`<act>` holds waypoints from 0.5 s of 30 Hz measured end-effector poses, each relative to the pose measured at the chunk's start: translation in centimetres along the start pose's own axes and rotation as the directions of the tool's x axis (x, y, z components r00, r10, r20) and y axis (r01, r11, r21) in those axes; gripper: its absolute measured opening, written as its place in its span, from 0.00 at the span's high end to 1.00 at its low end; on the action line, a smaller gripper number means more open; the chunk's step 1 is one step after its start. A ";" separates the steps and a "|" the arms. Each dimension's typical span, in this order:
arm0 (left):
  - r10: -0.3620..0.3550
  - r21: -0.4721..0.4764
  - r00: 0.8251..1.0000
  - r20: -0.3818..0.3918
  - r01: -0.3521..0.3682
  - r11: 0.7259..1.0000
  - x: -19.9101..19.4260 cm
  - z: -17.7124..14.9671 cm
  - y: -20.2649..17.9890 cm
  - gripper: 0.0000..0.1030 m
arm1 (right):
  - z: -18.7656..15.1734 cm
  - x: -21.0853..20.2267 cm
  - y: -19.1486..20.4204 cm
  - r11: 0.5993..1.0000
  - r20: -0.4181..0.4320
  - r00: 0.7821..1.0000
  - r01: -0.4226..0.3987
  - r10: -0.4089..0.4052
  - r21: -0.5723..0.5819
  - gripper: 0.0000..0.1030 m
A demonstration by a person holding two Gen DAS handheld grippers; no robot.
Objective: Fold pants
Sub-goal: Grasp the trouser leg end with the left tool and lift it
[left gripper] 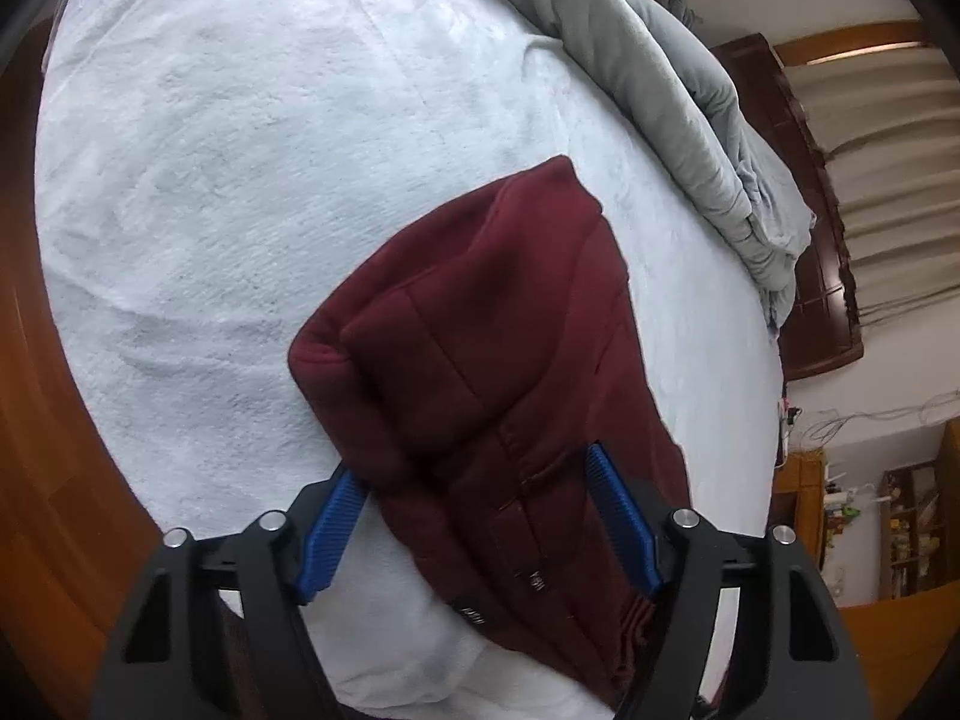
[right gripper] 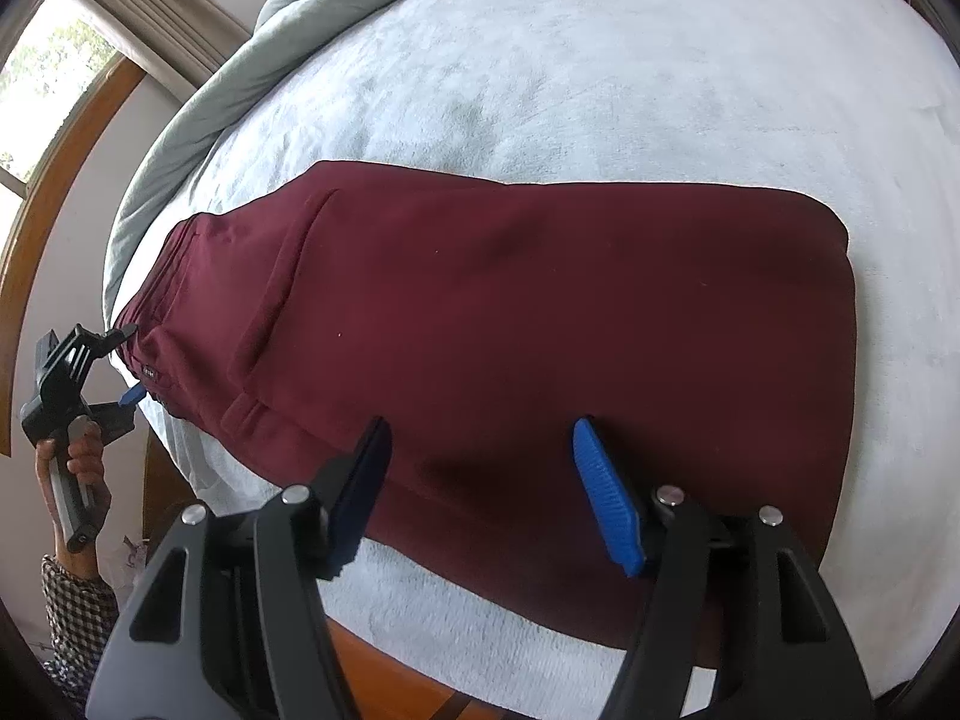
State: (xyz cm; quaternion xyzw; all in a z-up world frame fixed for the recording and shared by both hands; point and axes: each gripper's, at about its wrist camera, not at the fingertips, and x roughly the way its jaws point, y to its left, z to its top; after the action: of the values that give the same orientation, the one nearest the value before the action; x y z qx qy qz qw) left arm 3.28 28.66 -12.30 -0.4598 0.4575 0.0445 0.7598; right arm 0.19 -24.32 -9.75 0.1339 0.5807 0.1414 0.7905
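Observation:
The maroon pants (right gripper: 510,312) lie flat and folded lengthwise on the white blanket (right gripper: 600,60), waistband to the left. In the left wrist view the pants (left gripper: 480,324) stretch away from the waistband end. My left gripper (left gripper: 474,468) is open, its blue pads on either side of the waistband corner; it also shows in the right wrist view (right gripper: 126,363) at the waistband. My right gripper (right gripper: 480,438) is open just above the near long edge of the pants, mid-length, holding nothing.
A grey-green duvet (left gripper: 672,96) is bunched along the far side of the bed. The bed's wooden frame (right gripper: 390,678) and floor lie below the near edge. A window (right gripper: 42,90) and dark wooden headboard (left gripper: 822,276) are beyond.

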 end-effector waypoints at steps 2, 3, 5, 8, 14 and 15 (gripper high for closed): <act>-0.045 -0.016 0.999 0.013 0.045 0.999 -0.4 0.2 -0.1 0.30 | 0.0 0.0 0.0 1.000 0.000 1.000 -0.004 0.004 -0.002 0.38; -0.065 -0.020 0.998 0.020 0.065 0.998 -0.5 0.3 -0.2 0.30 | -0.1 -0.1 -0.1 1.000 0.001 1.000 -0.006 0.006 0.000 0.38; -0.076 -0.029 0.996 0.035 0.077 0.997 -0.3 0.8 -0.3 0.30 | -0.1 0.0 -0.1 1.000 0.002 1.000 -0.009 0.009 0.001 0.38; -0.060 -0.113 0.997 0.040 0.065 0.992 0.9 1.8 0.7 0.30 | -0.2 -0.1 -0.3 1.000 0.004 1.000 -0.016 0.016 0.004 0.38; -0.047 -0.160 0.996 0.073 0.058 0.985 1.0 2.2 0.7 0.54 | -0.3 -0.2 -0.6 0.999 0.006 0.999 -0.032 0.032 0.005 0.38; -0.036 -0.151 0.996 0.077 0.048 0.987 0.9 2.1 0.7 0.60 | -0.3 -0.1 -0.6 0.999 0.006 0.999 -0.033 0.033 0.006 0.38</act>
State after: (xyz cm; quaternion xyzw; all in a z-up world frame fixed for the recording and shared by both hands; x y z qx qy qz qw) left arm 4.86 30.26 -13.08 -0.5243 0.4144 0.0804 0.7396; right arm -0.11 -24.93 -9.94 0.1462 0.5766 0.1521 0.7893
